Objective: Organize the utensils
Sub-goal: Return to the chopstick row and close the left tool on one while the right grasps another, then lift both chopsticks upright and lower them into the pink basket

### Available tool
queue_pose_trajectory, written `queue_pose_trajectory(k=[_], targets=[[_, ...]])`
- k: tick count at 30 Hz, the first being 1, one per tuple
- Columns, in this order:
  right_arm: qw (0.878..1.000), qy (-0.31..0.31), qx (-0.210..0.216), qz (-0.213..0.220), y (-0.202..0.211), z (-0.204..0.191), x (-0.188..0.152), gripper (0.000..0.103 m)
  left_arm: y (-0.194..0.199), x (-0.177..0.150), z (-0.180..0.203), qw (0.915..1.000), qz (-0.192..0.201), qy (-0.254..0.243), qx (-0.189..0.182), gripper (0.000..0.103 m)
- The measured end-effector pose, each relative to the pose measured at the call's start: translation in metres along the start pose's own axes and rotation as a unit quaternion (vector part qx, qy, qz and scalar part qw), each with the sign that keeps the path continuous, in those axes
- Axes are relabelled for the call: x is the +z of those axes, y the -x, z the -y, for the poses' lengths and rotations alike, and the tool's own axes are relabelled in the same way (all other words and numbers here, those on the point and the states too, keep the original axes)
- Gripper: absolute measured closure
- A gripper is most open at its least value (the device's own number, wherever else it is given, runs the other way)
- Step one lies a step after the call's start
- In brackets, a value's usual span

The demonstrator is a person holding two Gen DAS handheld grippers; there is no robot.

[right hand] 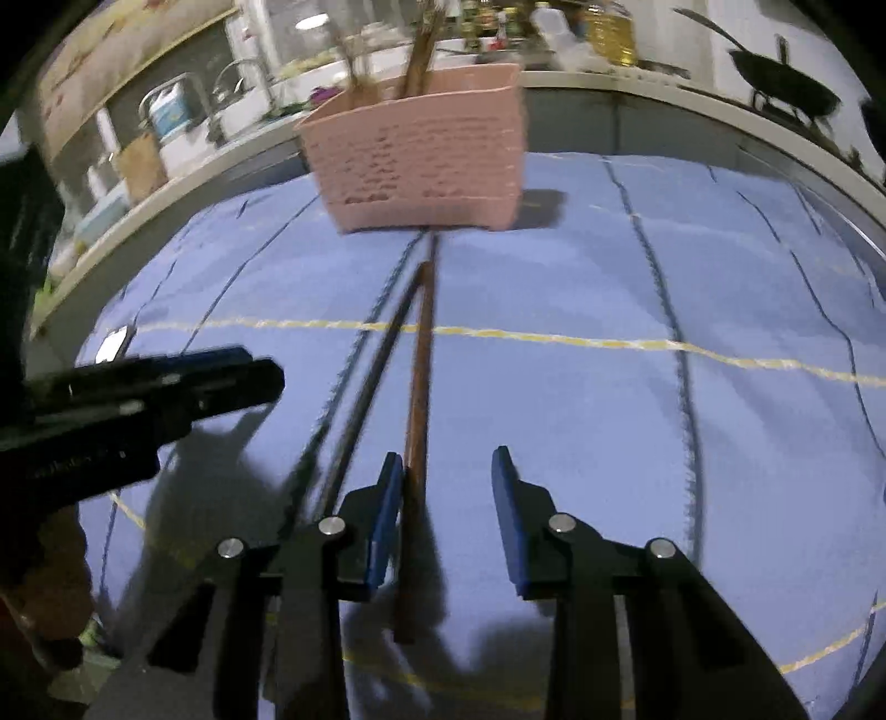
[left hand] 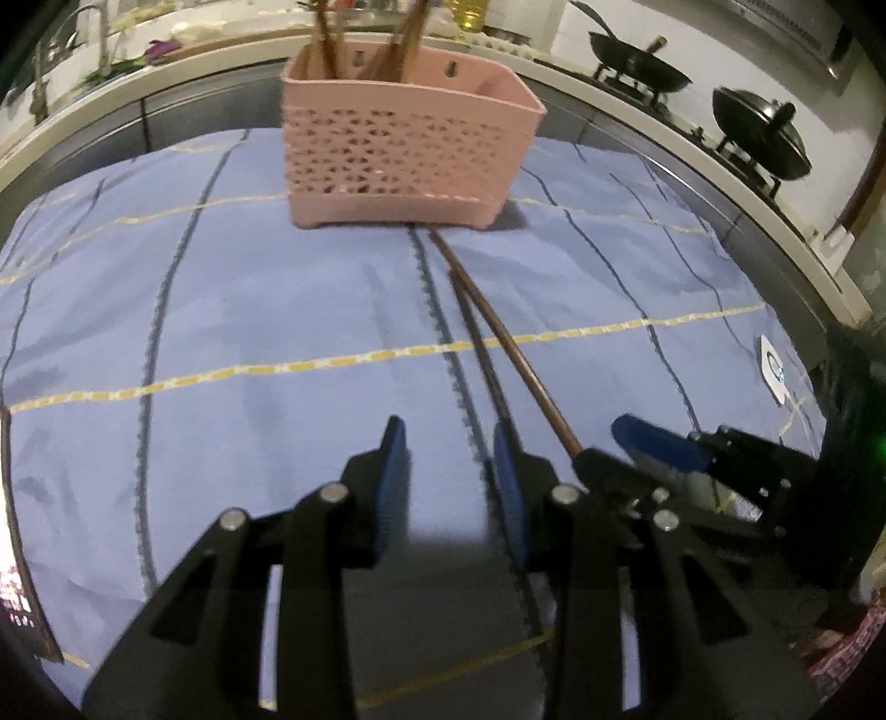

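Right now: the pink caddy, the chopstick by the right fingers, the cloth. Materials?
Pink caddy: likely moulded plastic, matte, perforated lattice wall. Chopstick: looks like wood or bamboo, brown, slight sheen; can't tell which. Tablecloth: woven fabric, blue, creased, stitched yellow lines.

A pink plastic utensil holder (left hand: 407,147) with a perforated front wall stood upright at the far side of the blue checked cloth, several brown chopsticks (left hand: 410,39) rising from its compartments at a slant. One long brown chopstick (left hand: 501,338) lay on the cloth in front of it, its far tip near the holder's base and its near end running back toward the cameras.
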State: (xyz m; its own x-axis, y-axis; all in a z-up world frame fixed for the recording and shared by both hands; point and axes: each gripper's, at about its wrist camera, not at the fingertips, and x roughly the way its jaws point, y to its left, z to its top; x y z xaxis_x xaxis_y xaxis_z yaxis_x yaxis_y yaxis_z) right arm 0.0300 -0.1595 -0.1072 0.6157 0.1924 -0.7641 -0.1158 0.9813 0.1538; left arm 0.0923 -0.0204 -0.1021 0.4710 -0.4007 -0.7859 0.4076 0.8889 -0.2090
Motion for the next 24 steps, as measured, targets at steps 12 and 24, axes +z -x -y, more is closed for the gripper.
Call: queue_pose_trajectory(k=[12,24], targets=[[0.999,-0.02,0.029,0.007,0.007,0.015,-0.008,0.069,-0.037,0.002,0.034,0.9958,-0.013,-0.073,0.053,0.093],[0.999,0.002,0.049,-0.012,-0.017,0.011,0.05,0.069,-0.003,-0.015,-0.034,0.998,-0.022,-0.031,0.051,0.091]])
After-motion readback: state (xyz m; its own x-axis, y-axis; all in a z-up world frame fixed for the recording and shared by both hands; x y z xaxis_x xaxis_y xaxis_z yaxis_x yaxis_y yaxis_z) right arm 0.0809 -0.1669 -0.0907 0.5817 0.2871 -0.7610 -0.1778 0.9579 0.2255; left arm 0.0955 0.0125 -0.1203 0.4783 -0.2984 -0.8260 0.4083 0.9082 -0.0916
